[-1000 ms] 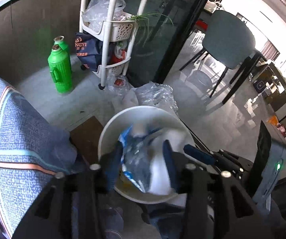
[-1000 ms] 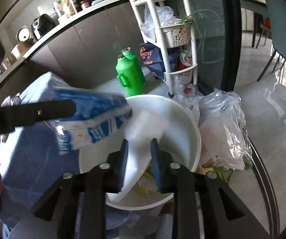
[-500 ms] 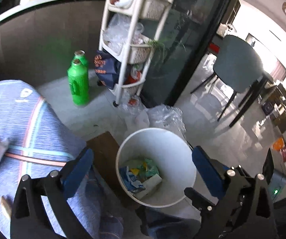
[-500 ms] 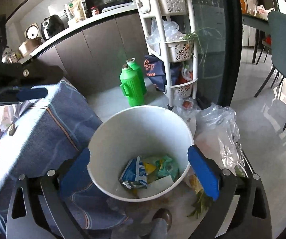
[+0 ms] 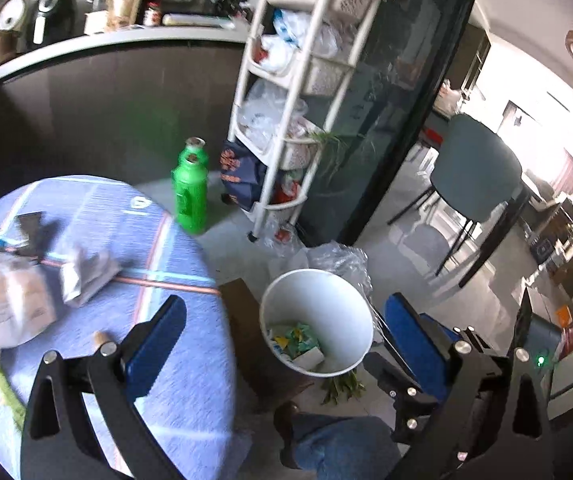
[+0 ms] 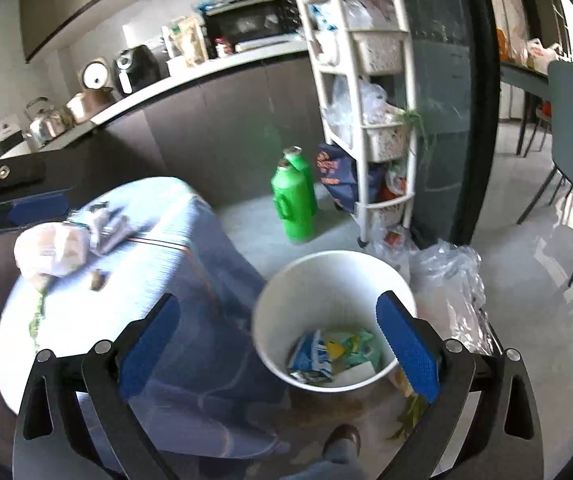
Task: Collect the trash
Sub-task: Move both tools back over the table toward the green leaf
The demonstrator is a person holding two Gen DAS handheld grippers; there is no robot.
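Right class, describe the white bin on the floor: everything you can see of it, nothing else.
The white bin is a round, smooth-walled tub, plastic by its look, standing upright and open-topped on the grey floor beside the cloth-covered table. At its bottom lie crumpled wrappers, blue, green, yellow and white. A clear plastic bag sits against its far side, and green stalks lie at its base. Neither claw touches it.

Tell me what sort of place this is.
Most likely a home kitchen with a dining area beside it: a counter with a rice cooker and oven, a storage trolley, a dining chair.
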